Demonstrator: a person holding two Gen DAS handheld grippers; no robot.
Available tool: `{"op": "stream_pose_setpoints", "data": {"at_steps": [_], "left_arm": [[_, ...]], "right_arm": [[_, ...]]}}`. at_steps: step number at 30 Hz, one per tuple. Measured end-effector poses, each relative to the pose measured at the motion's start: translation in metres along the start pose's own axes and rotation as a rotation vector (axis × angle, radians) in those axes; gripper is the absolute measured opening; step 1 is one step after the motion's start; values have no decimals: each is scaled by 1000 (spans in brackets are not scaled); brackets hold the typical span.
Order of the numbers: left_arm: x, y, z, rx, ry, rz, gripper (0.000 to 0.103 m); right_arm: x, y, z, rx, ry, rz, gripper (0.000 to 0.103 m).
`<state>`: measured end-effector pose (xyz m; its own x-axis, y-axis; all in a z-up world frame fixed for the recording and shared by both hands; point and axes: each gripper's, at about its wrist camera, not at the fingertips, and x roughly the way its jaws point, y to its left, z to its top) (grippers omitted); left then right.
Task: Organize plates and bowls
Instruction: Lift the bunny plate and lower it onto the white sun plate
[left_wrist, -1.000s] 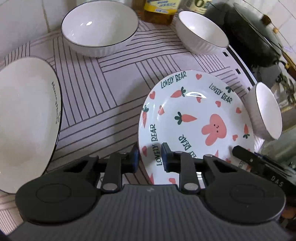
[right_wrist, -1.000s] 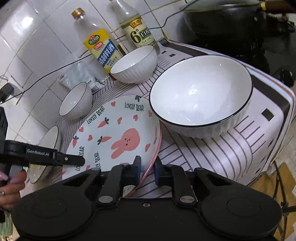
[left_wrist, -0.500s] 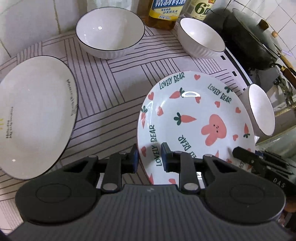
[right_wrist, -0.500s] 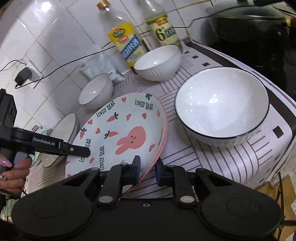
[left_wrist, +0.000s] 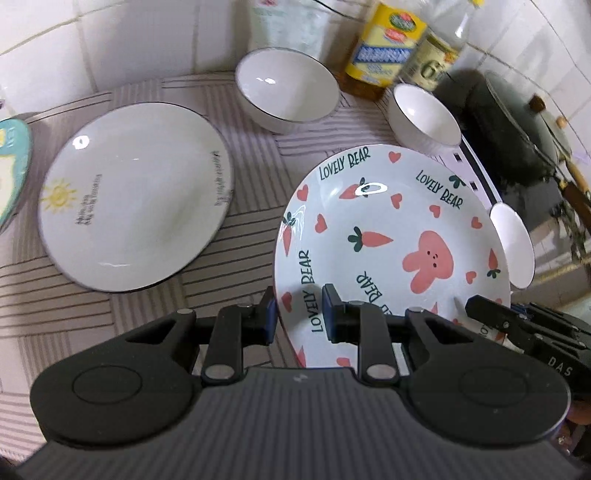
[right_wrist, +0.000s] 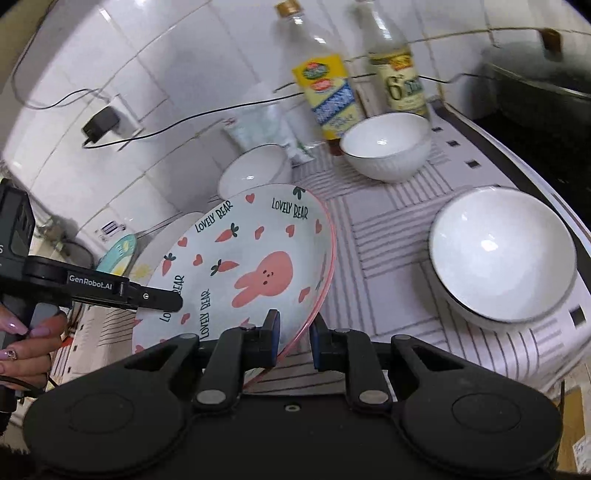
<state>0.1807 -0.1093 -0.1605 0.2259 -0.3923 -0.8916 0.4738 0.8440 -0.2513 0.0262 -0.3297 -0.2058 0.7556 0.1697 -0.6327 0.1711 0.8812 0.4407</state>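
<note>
Both grippers hold the "Lovely Bear" rabbit plate (left_wrist: 391, 236) by opposite rim edges, tilted above the striped cloth. My left gripper (left_wrist: 298, 314) is shut on its left rim. My right gripper (right_wrist: 294, 339) is shut on its pink-edged right rim; the plate also shows in the right wrist view (right_wrist: 243, 266). A white plate with a sun drawing (left_wrist: 136, 195) lies flat to the left. Three white bowls stand around: one at the back (left_wrist: 288, 92), one at back right (left_wrist: 424, 118), one at the right (right_wrist: 502, 254).
A teal plate (left_wrist: 11, 166) pokes in at the far left. Two oil and vinegar bottles (right_wrist: 325, 85) stand against the tiled wall with a plastic bag (right_wrist: 266, 125). A dark wok with lid (left_wrist: 517, 122) sits to the right. The table's edge (right_wrist: 554, 206) runs behind the right bowl.
Both grippers have lifted the rabbit plate and carried it leftward. The sun plate has come nearer into view and the right bowl has dropped away to the right.
</note>
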Motion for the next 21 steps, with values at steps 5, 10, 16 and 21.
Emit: {"op": "stream_pose_setpoints", "data": {"at_steps": [5,10,16,21], "left_arm": [[-20,22,-9,-70,-43,25,23],[-43,45,-14,-124,-100,64,23],[-50,84,-15,-205,-95,136,24],[-45,123,-14,-302,-64,160,25]], "right_arm": [[4,21,13,-57,20,56,22],[18,43,30,-107,59,129,23],[54,72,43,-150,141,222,24],[92,91,50,-160,197,265,24]]}}
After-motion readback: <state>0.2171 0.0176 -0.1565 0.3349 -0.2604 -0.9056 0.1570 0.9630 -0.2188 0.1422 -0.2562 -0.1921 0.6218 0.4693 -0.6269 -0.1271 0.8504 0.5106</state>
